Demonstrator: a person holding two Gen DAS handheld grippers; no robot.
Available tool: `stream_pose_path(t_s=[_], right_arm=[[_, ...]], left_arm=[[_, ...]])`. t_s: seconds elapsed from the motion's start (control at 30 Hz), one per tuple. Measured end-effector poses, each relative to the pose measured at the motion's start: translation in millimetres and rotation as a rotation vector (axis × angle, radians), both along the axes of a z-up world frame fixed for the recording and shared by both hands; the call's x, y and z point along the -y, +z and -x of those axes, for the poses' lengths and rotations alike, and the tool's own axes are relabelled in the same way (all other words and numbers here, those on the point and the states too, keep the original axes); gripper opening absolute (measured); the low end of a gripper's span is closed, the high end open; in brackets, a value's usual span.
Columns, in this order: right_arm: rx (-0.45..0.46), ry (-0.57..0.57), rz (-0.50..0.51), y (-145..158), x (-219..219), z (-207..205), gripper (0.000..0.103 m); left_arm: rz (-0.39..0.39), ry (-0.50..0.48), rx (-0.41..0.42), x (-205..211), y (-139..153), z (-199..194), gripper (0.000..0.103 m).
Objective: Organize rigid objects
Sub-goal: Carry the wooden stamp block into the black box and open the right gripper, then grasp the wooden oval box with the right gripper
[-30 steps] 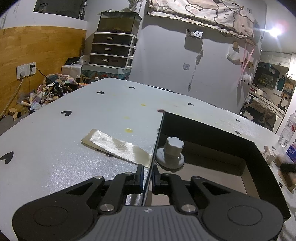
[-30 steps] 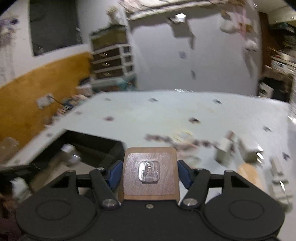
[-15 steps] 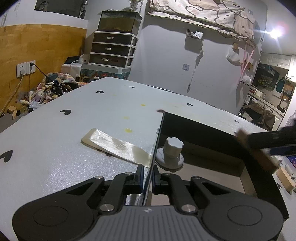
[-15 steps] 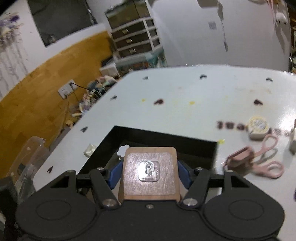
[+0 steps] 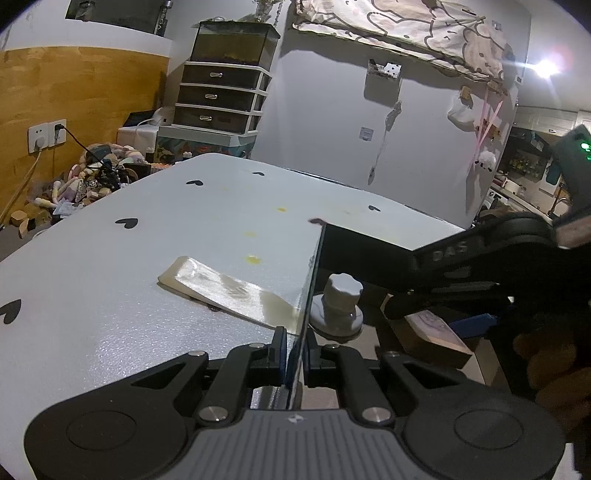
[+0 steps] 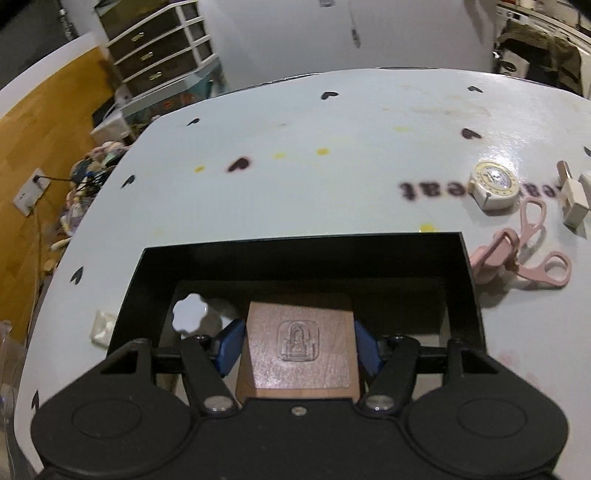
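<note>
White walls close the room behind, with a wood-panelled strip to the left, a drawer tower [image 5: 221, 98] with a tank on top, and a patterned cloth [image 5: 406, 33] hung high. Below them spreads the pale table [image 5: 147, 266], printed with small black hearts and dotted with yellow spots. On it sits the black box [image 6: 467, 280], open-topped, its floor brownish. From the left wrist view, the left gripper [image 5: 294, 345] is closed on the box's thin left wall, one finger on each side of the edge. The right gripper [image 6: 297, 345] reaches over the box from the right and is clamped on a wood block [image 6: 299, 347], blue pads pressing its two sides; the block, with a small raised square emblem on its top face, is over the box's interior near the front wall, and whether it touches the floor cannot be told. A white knob [image 5: 338, 306] on a round base stands inside the box in the near-left corner, just beside the wall the left gripper holds. Outside that wall a flat cream strip [image 5: 225, 291] lies on the table, one end tilted up. To the right of the box lie pink scissors [image 6: 532, 258] beside a pink clip, then a round cream tape measure [image 6: 493, 184], and small white blocks [image 6: 572, 197] at the edge of view.
</note>
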State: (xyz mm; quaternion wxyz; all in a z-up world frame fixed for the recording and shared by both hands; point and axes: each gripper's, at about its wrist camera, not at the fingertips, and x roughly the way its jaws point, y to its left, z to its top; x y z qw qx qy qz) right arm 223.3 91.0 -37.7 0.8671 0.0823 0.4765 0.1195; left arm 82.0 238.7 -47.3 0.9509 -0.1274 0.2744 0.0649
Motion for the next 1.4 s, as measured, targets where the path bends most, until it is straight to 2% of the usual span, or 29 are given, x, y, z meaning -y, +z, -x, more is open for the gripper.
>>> stream_pose_path(t_s=[0.1,0.13,0.2,0.53,0.67,0.77,1.13,1.4], right_arm=[[-0.012,0.002,-0.014,-2,-4,-1,0.065],[-0.005,0.005,-0.019,-2,-3,0,0.067],[0.009,0.023,-0.024,2,-3,1,0.077],[0.09,0.151,-0.054,28,16,20,0.087],[0.161,0.208,-0.082,42,35,36,0.097],[0.225,0.225,-0.099,51,53,47,0.101],[0.402,0.139,-0.113,49,137,65,0.103],[0.486,-0.006,0.012,21,196,68,0.103]], left_arm=[[0.0,-0.003,-0.002,-1,0,-1,0.009],[0.001,-0.004,-0.003,-1,0,-1,0.009],[0.001,-0.004,-0.004,-1,0,-1,0.009],[-0.001,-0.001,-0.007,-1,-1,-2,0.009],[-0.006,0.002,-0.01,-1,-1,-2,0.009],[-0.01,0.005,-0.012,0,-1,-1,0.009],[-0.021,0.014,-0.013,2,-1,0,0.009],[-0.03,0.025,-0.015,4,-1,0,0.009]])
